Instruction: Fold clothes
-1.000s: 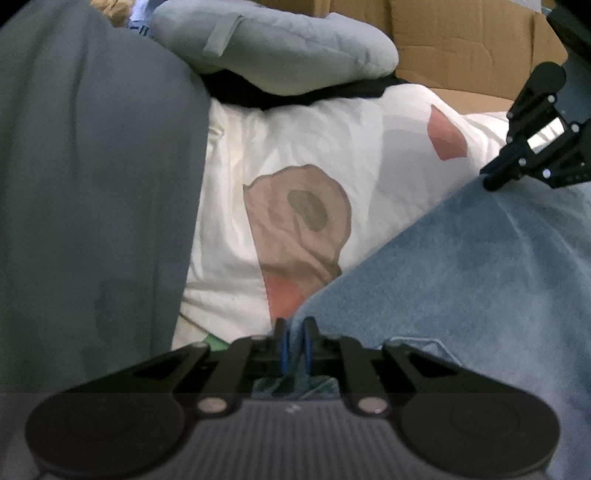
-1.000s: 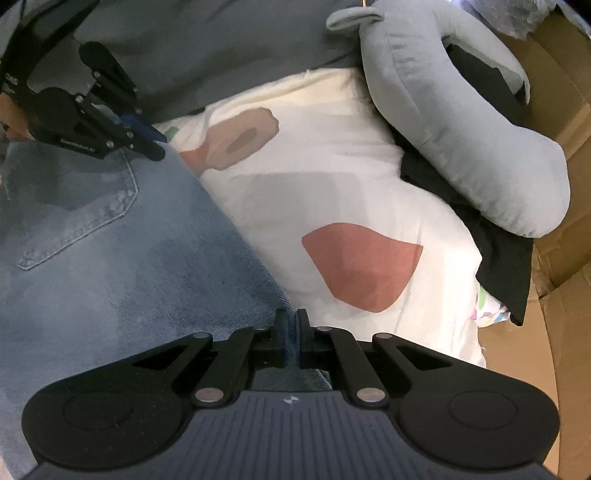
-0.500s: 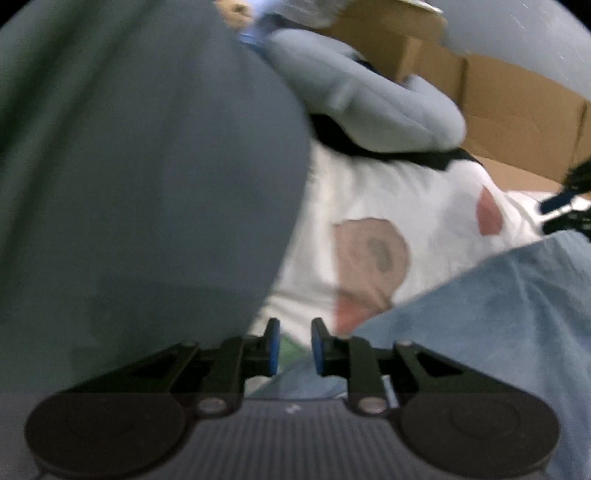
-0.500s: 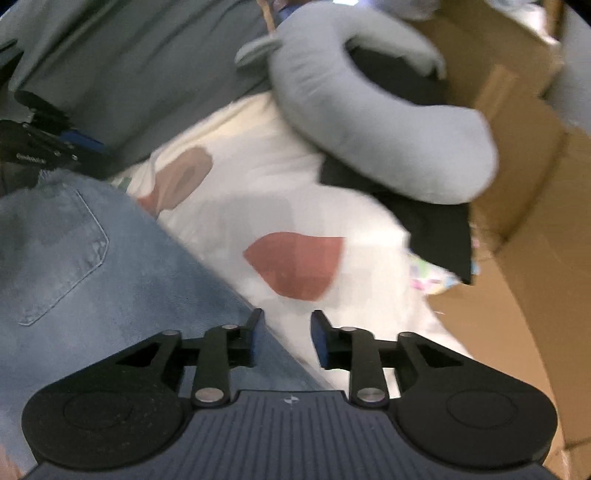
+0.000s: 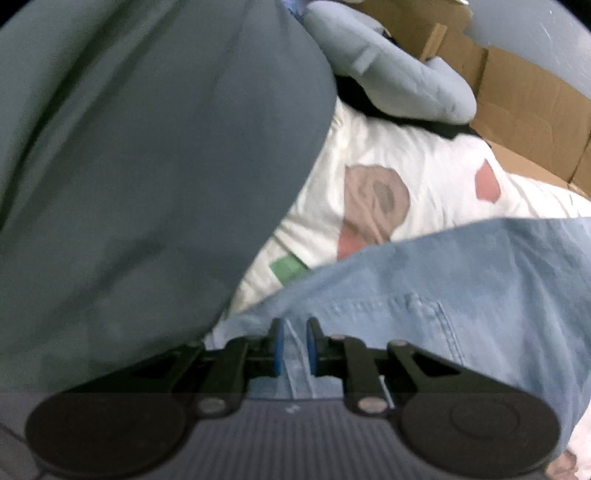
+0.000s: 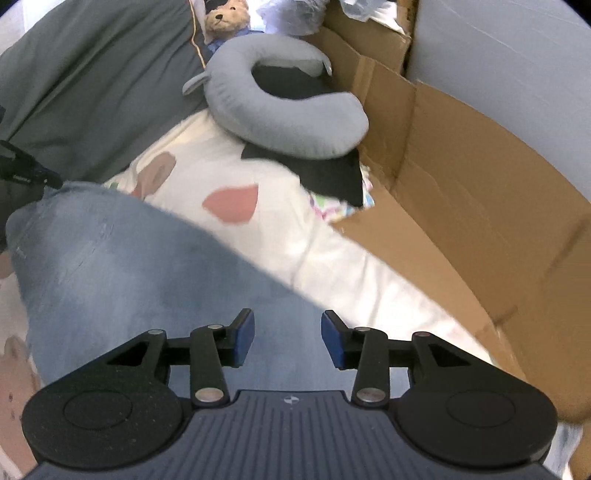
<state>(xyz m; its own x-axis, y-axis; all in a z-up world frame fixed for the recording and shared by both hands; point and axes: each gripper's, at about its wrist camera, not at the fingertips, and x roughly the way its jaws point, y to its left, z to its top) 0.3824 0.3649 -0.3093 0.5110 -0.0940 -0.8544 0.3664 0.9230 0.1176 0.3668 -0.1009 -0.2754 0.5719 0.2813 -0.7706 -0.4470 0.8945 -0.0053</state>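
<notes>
The right gripper (image 6: pixel 287 341) is nearest in its own view, and its jaws have just been opening: the blue pads now stand well apart with nothing between them, above the blue denim of the jeans (image 6: pixel 155 280), so this side has let the cloth go. The left gripper (image 5: pixel 294 349) has its pads close together with only a narrow gap, and a fold of the denim runs up between them; the pads seem not to press fully on it, so I judge the grip as loose or just released, and I cannot tell it more exactly. The jeans lie spread on the white printed sheet (image 6: pixel 229 173), with a back pocket (image 5: pixel 421 314) turned up just beyond the left gripper. I judge that one fold is just laid down, and to do this step well both grippers should leave the cloth straight upward, without dragging the edge, and then the fold line should be checked for bumps before the next edge is taken; the left side can pull the layer out of line if it lifts while denim is caught. Farther on lie a dark grey blanket (image 5: pixel 140 166) at the left, a grey neck pillow (image 6: pixel 288 122) resting on black cloth (image 6: pixel 332 173), and a teddy bear (image 6: pixel 225 16) behind. At the right an opened cardboard box (image 6: pixel 461 177) stands beside the sheet; the part of its inside that shows looks empty.
</notes>
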